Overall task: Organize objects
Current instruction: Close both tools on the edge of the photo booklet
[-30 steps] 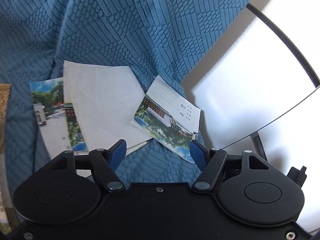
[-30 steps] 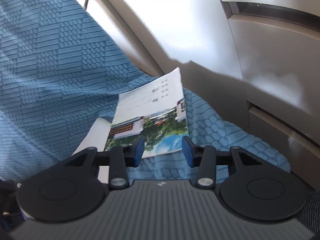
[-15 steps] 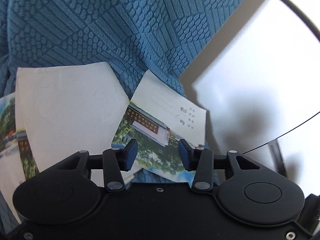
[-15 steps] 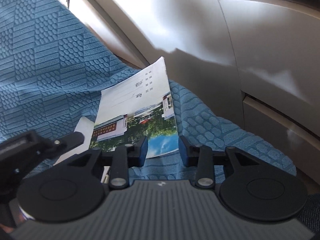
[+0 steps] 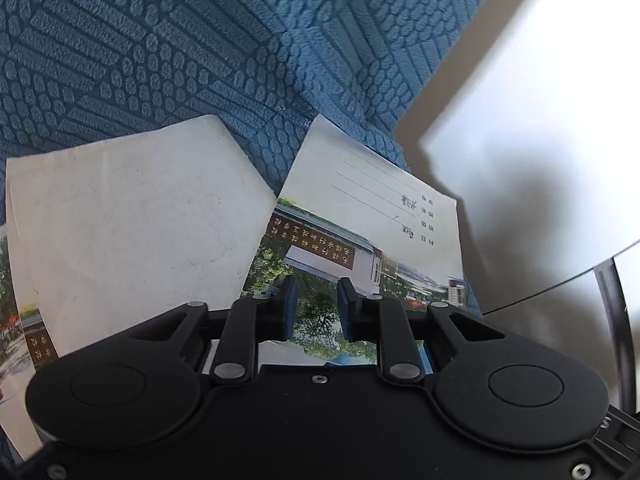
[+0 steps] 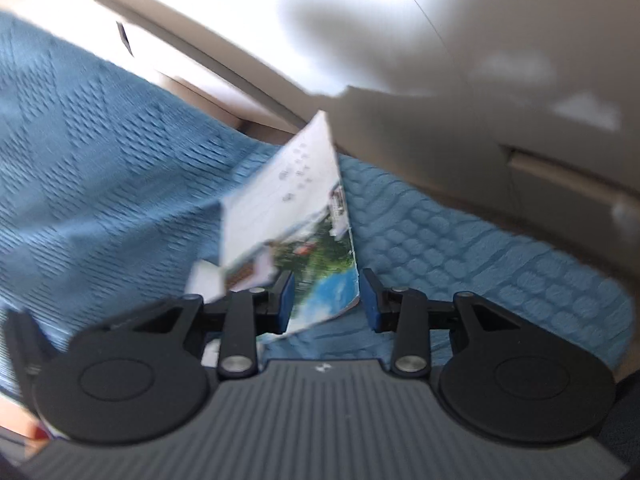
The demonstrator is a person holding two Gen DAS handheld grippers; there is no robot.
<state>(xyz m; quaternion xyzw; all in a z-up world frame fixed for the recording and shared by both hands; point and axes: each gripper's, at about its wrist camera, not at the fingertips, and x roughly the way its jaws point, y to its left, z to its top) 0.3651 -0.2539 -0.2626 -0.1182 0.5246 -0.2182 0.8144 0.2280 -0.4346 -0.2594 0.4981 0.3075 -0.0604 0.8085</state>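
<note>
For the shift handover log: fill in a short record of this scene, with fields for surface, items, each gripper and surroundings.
surface: blue textured cloth
items: photo-cover booklet with handwriting lines; plain white booklet to its left, lying over another photo-cover booklet
left gripper: left gripper jaws closing, a narrow gap left, over the photo-cover booklet's near edge; pads not visibly pressing it
right gripper: right gripper open, the same booklet's corner between the pads, tilted up; view blurred
surroundings: pale cabinet panel behind the cloth
</note>
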